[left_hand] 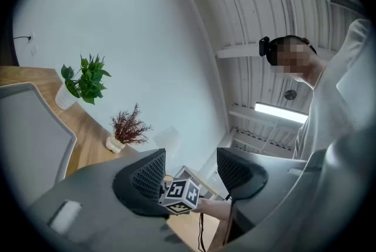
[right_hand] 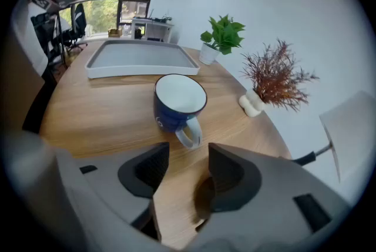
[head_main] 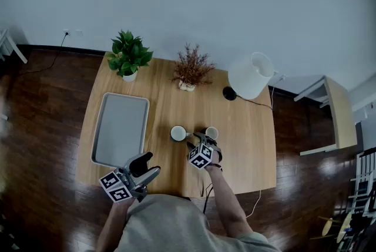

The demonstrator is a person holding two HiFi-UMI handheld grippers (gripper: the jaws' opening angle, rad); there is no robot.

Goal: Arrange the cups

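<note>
The right gripper point(right_hand: 188, 170) is hovering with jaws spread and empty, just short of the blue mug point(right_hand: 179, 101) at frame centre. The left gripper point(left_hand: 191, 171), also spread and empty, is idling. Both the mug and the second cup point(head_main: 211, 133) are sitting on the table point(head_main: 247, 127). The tray point(head_main: 120, 127) is holding nothing, so arranging appears barely begun.

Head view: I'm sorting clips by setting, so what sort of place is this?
Probably an office-like room: a wooden table on dark wood flooring, with a white table lamp and a green potted plant, plus office chairs by a window.
</note>
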